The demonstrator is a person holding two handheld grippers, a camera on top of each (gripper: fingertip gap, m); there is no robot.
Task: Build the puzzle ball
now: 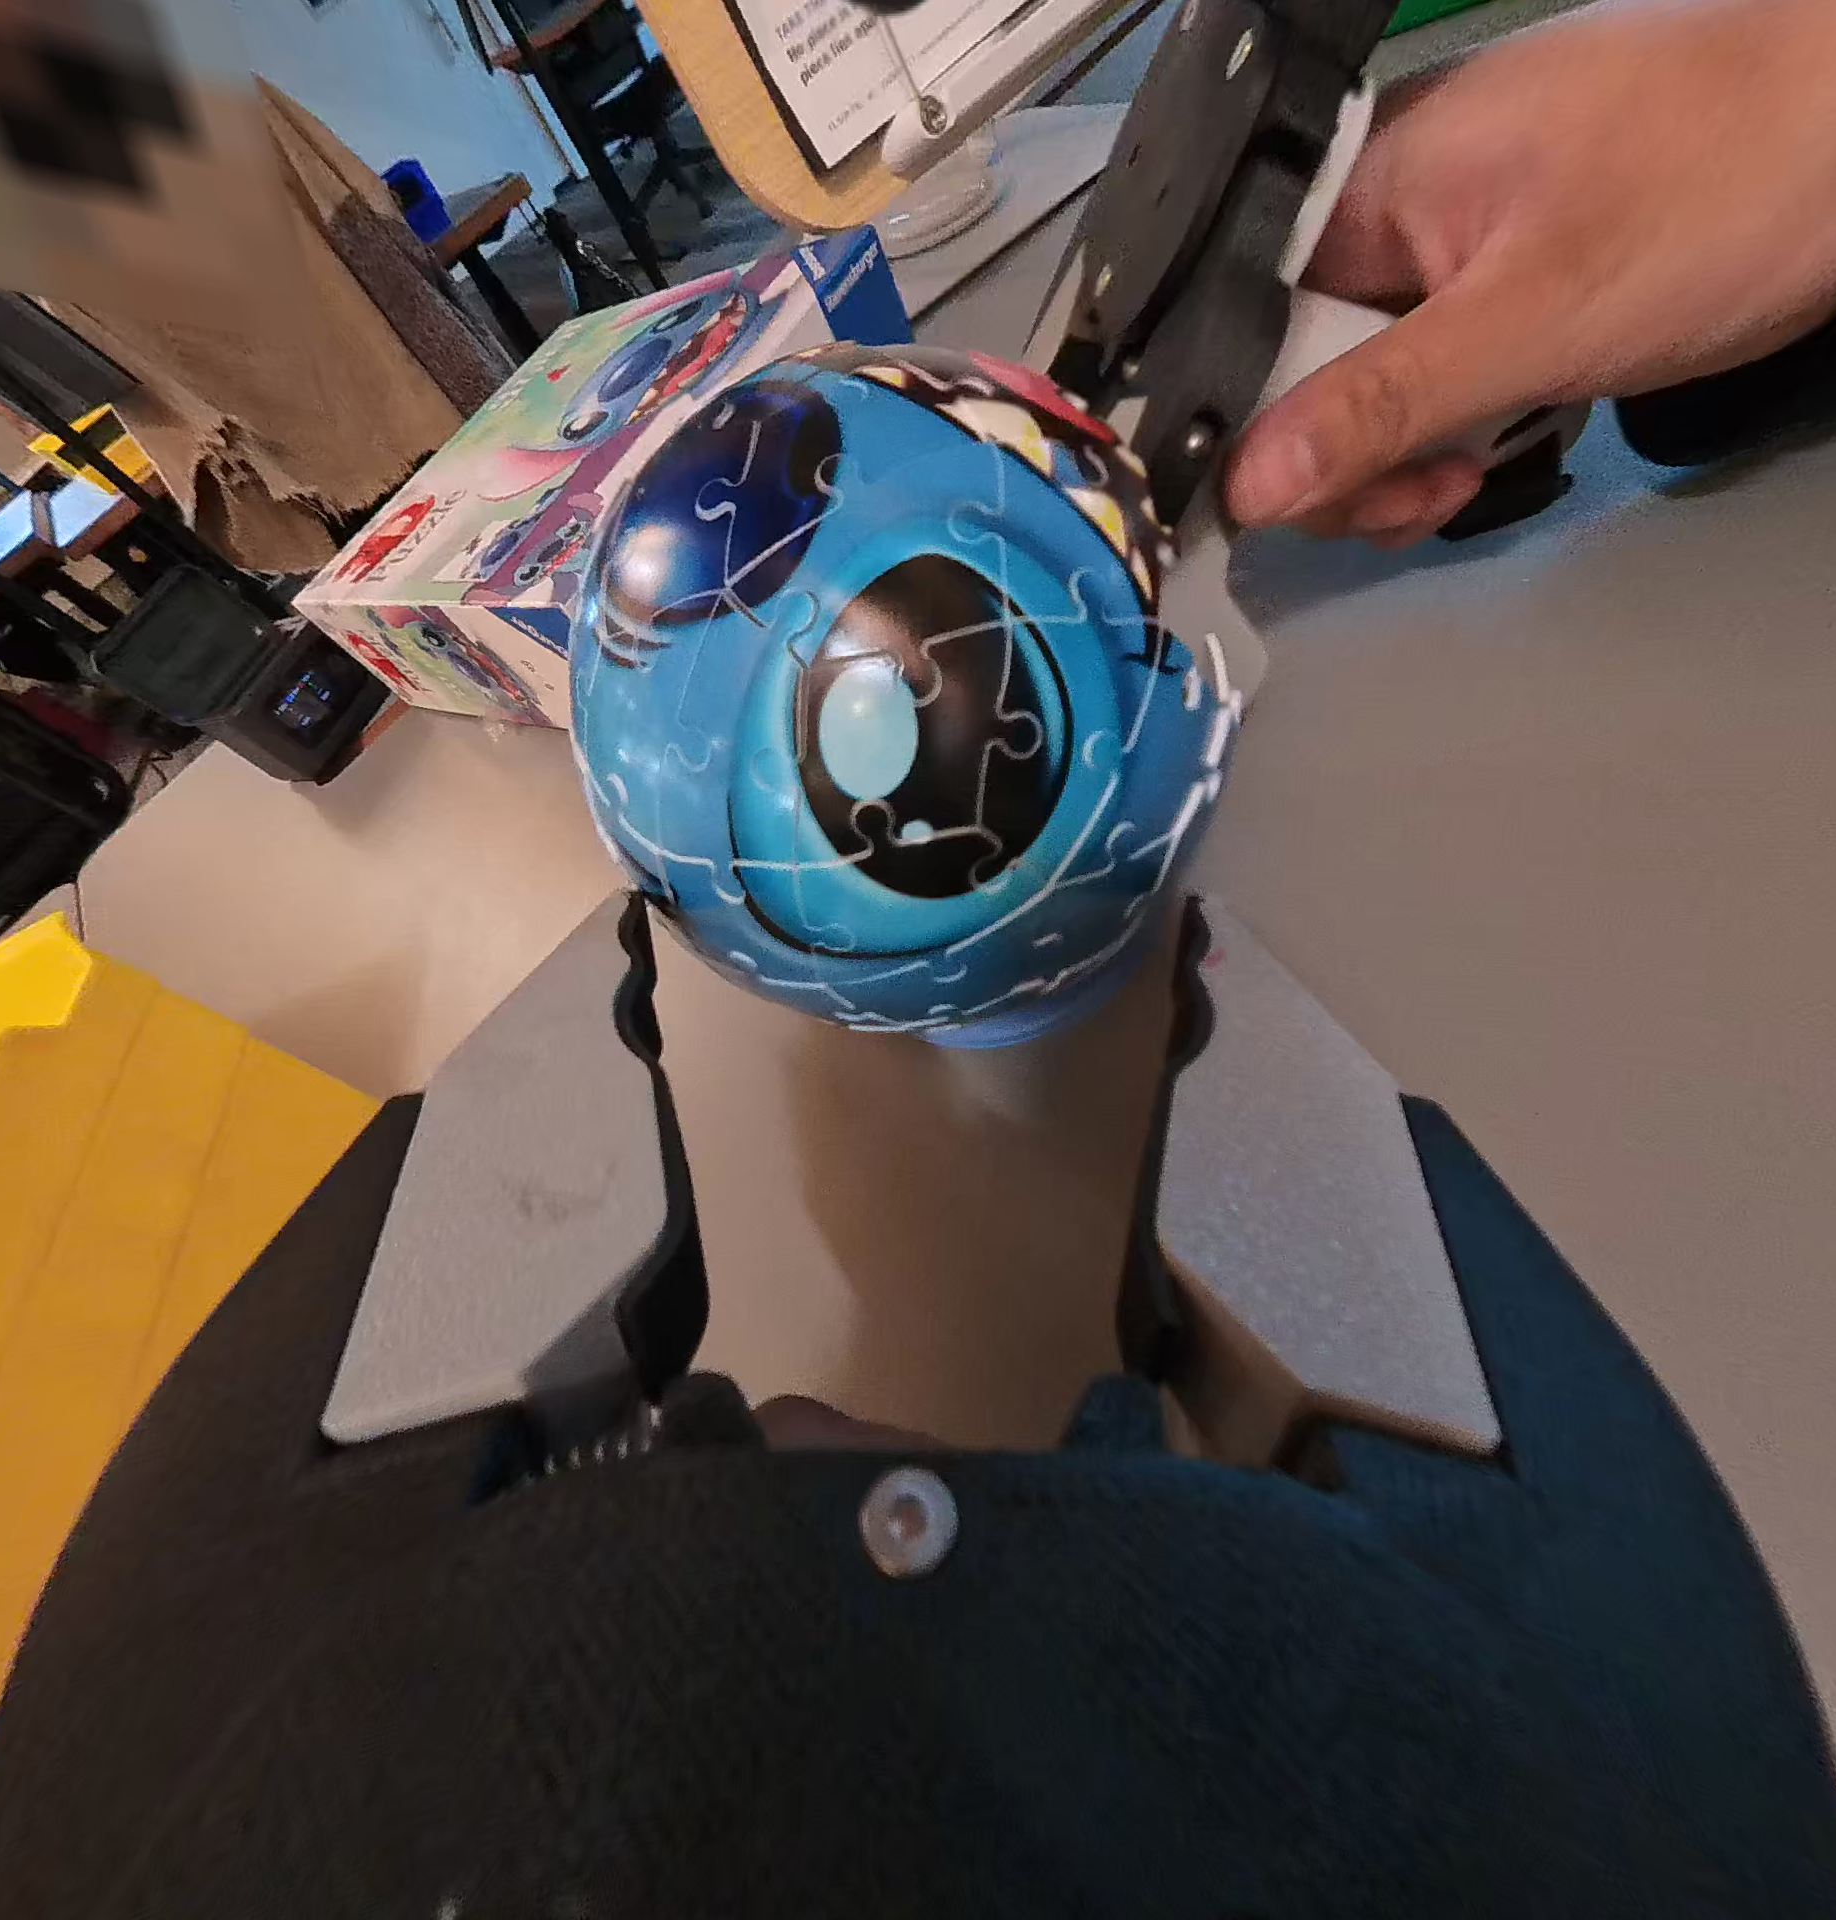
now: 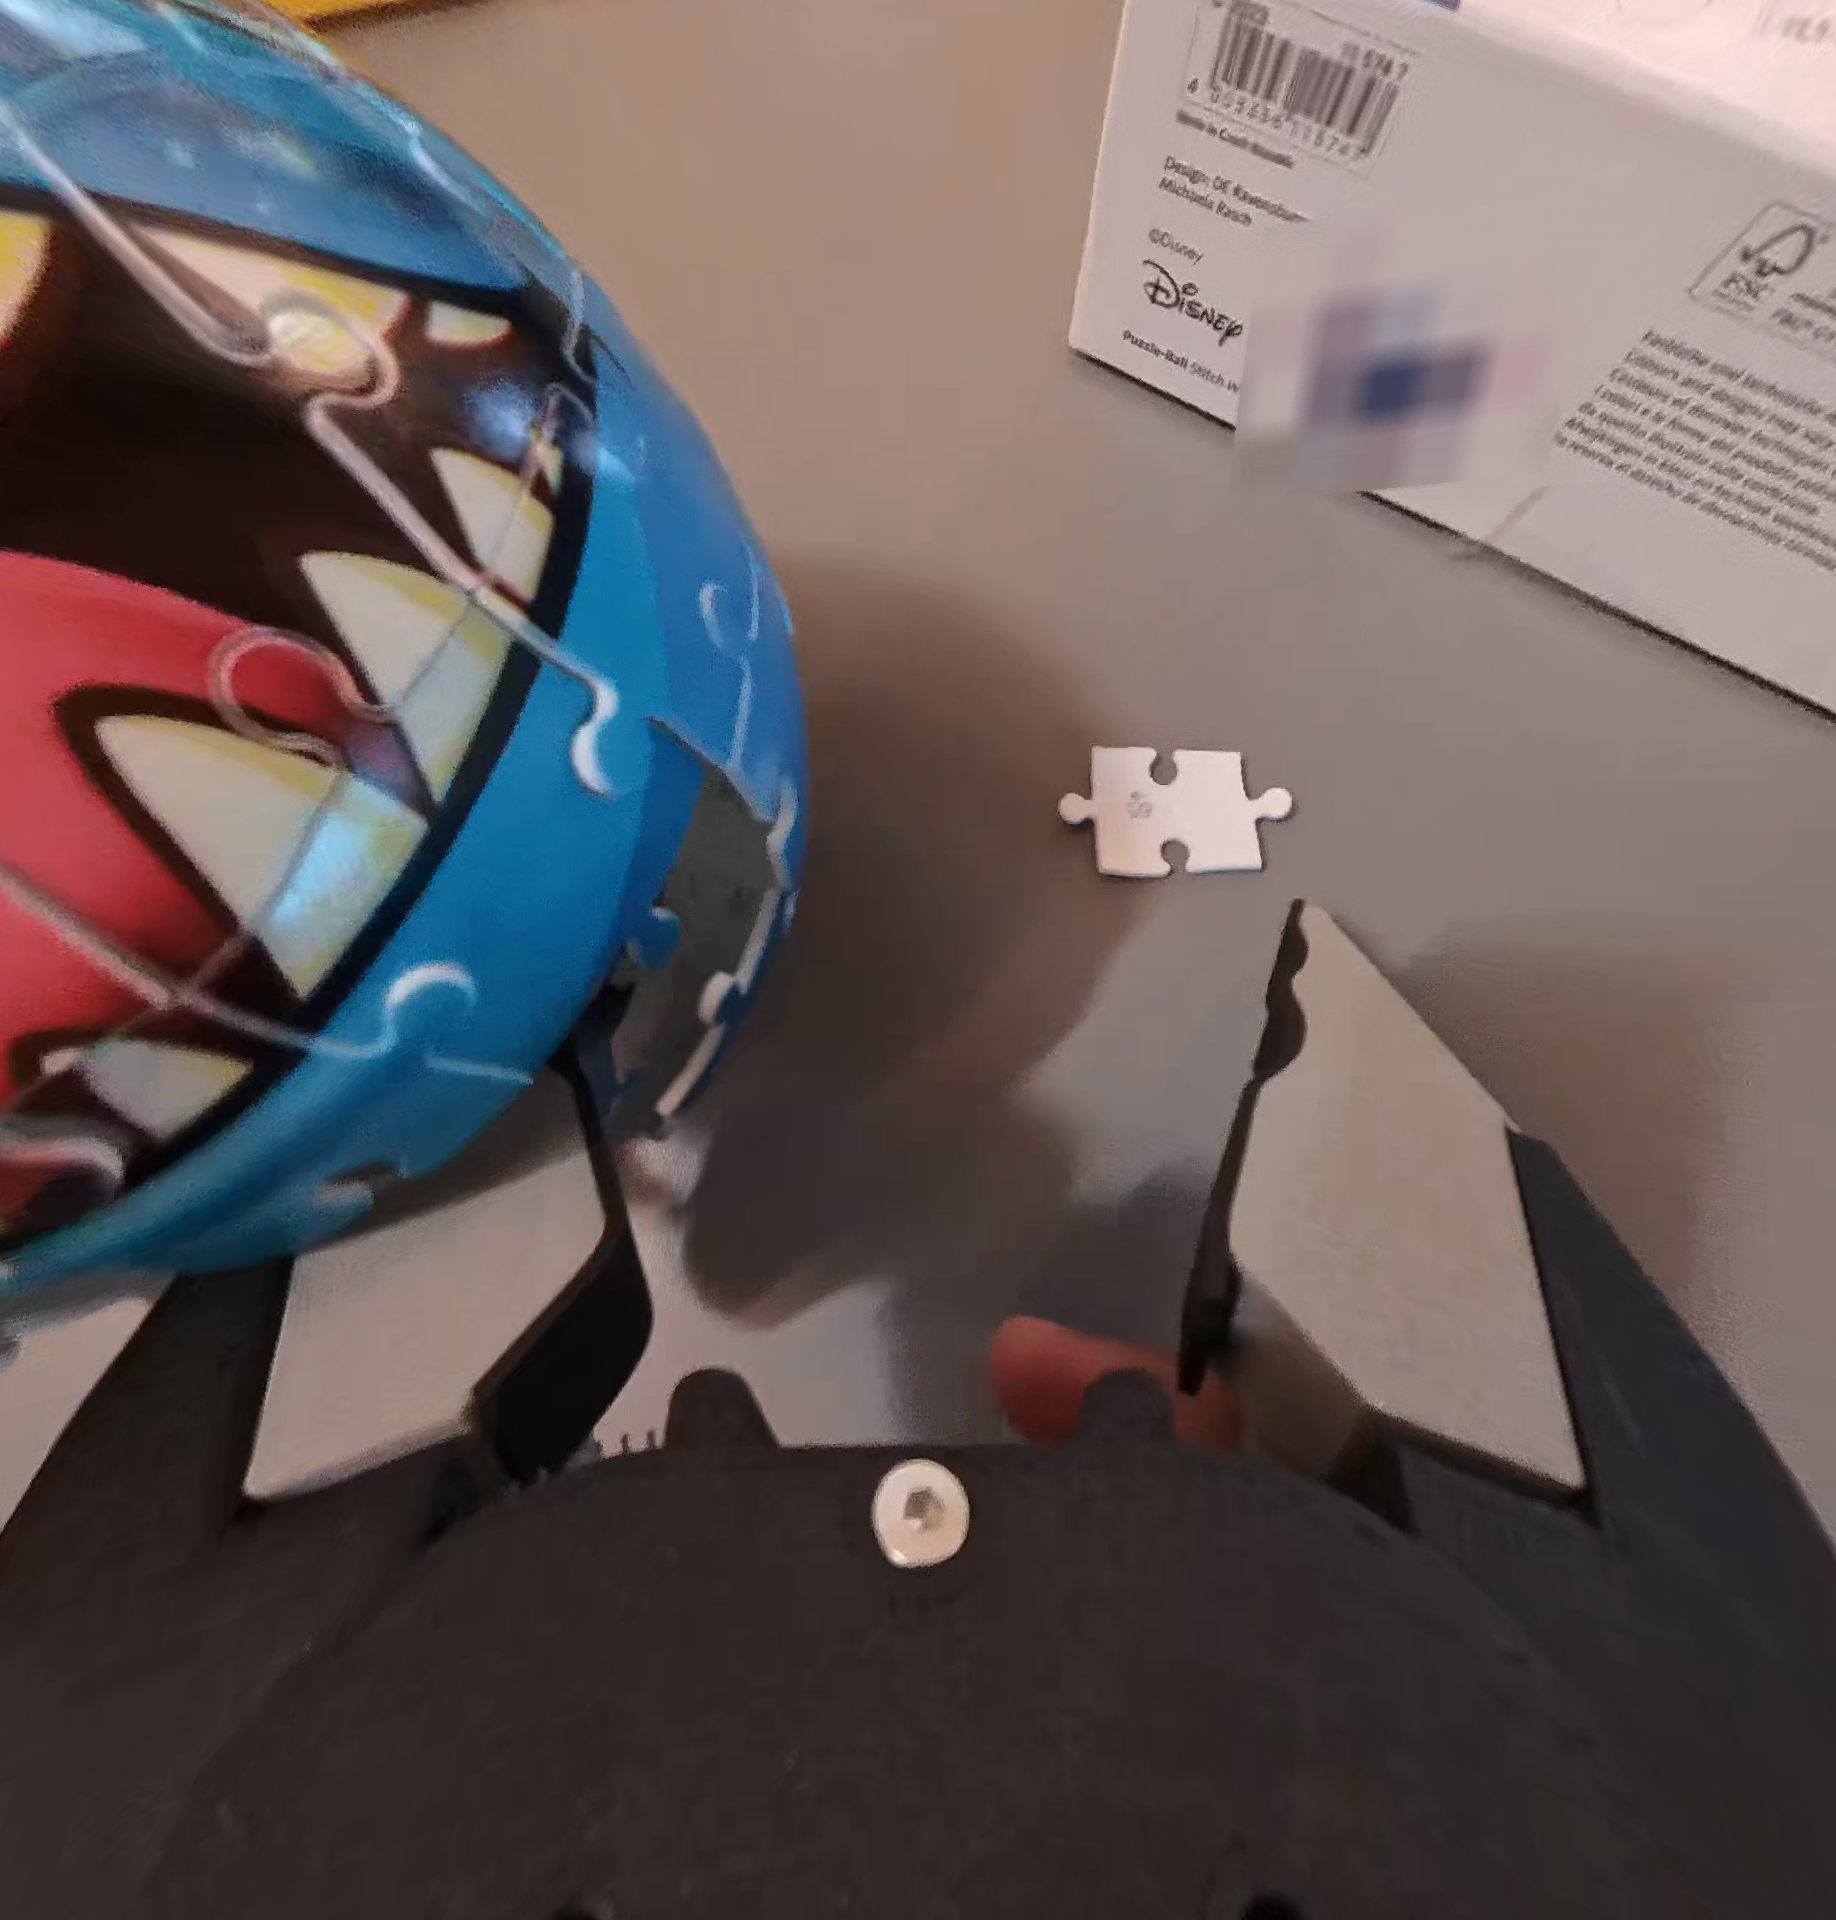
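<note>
The puzzle ball (image 1: 893, 696) is blue with a big dark eye, and my left gripper (image 1: 914, 914) is shut on its lower part, one finger on each side. In the right wrist view the ball (image 2: 322, 675) fills the left and shows a red mouth with teeth. A gap (image 2: 716, 894) of a missing piece is at its lower right edge. A loose puzzle piece (image 2: 1174, 810) lies white side up on the grey table. My right gripper (image 2: 945, 1018) is open and empty, its left finger at the ball's edge by the gap. It also shows in the left wrist view (image 1: 1189, 457) at the ball's upper right, held by a hand (image 1: 1516, 312).
The puzzle's box (image 1: 581, 468) lies on the table behind the ball, and its white side (image 2: 1516, 312) is at the upper right beyond the loose piece. A yellow bin (image 1: 114, 1195) is at the left. A framed sign (image 1: 893, 94) stands at the back.
</note>
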